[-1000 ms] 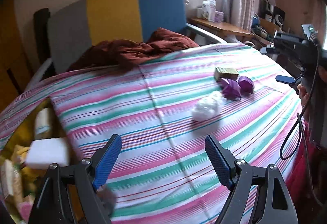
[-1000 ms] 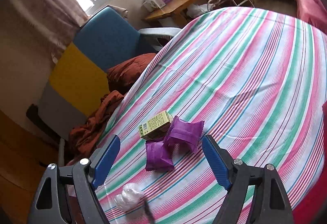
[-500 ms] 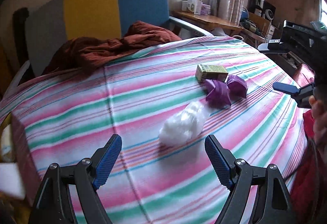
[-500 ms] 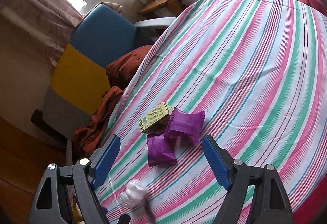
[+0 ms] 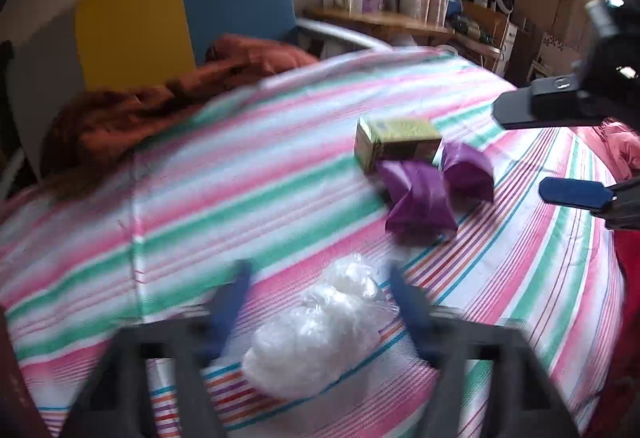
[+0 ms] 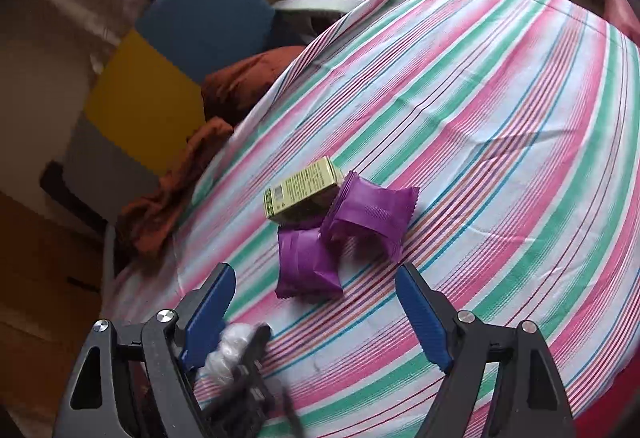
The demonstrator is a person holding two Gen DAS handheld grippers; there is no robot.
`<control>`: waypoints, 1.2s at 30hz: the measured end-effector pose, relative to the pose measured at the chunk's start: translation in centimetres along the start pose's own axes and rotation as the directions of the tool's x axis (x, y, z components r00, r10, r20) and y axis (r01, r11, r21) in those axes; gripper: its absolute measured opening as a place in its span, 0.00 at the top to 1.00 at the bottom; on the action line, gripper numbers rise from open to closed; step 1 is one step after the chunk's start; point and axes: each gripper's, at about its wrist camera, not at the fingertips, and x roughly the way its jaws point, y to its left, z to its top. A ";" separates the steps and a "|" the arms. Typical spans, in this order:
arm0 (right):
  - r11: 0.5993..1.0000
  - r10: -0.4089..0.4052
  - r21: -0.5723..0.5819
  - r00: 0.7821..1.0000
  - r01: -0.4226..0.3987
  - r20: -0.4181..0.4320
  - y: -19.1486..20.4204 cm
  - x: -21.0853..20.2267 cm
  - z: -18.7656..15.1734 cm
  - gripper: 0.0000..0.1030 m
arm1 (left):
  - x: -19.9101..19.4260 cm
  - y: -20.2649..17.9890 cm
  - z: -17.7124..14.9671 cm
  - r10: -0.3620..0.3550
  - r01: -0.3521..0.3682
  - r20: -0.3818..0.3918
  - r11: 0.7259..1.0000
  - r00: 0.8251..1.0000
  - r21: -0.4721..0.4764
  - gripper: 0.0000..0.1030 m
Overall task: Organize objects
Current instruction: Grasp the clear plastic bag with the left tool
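the pink, green and white striped cloth on the desk (image 6: 500,110) carries a yellow-green cardboard box (image 6: 302,190), two purple foil sachets (image 6: 372,216) touching it, and a crumpled clear plastic bag (image 5: 320,330) nearer the edge. step in hand: grasping that bag. the left gripper (image 5: 320,298) straddles it, jaws closing around it. the right gripper (image 6: 316,302) hangs with jaws spread before the sachets. next, i judge, comes a firm pinch, then a lift.

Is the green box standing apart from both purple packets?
No. The green box touches the purple packets, which lie right against its near side.
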 end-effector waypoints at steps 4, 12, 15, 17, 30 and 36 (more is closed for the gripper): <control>1.000 -0.026 -0.012 1.000 0.026 -0.009 0.0 0.3 -0.1 0.18 | -0.1 1.5 -0.5 -0.015 0.015 -0.001 0.997 1.000 -0.079 0.67; 0.995 -0.070 -0.074 0.990 0.062 -0.119 0.7 2.5 -1.0 0.27 | -3.1 2.1 -4.0 0.043 -0.042 0.007 0.990 0.999 -0.136 0.68; 0.990 -0.093 -0.115 0.984 0.076 -0.151 1.3 3.2 -1.4 0.29 | -4.0 2.6 -5.5 0.042 -0.038 0.020 0.987 0.999 -0.154 0.67; 0.986 -0.113 -0.136 0.980 0.091 -0.164 1.6 3.6 -1.7 0.29 | -4.0 2.7 -5.7 0.035 -0.031 0.023 0.987 0.999 -0.157 0.67; 0.977 -0.179 -0.150 0.969 0.154 -0.173 3.6 7.4 0.0 0.29 | -3.8 2.7 -6.1 0.047 -0.040 0.043 0.989 0.998 -0.142 0.65; 0.931 -0.257 -0.295 0.960 0.215 -0.110 5.3 9.5 0.0 0.60 | -3.6 3.1 -6.2 0.037 -0.030 0.047 0.988 0.998 -0.149 0.65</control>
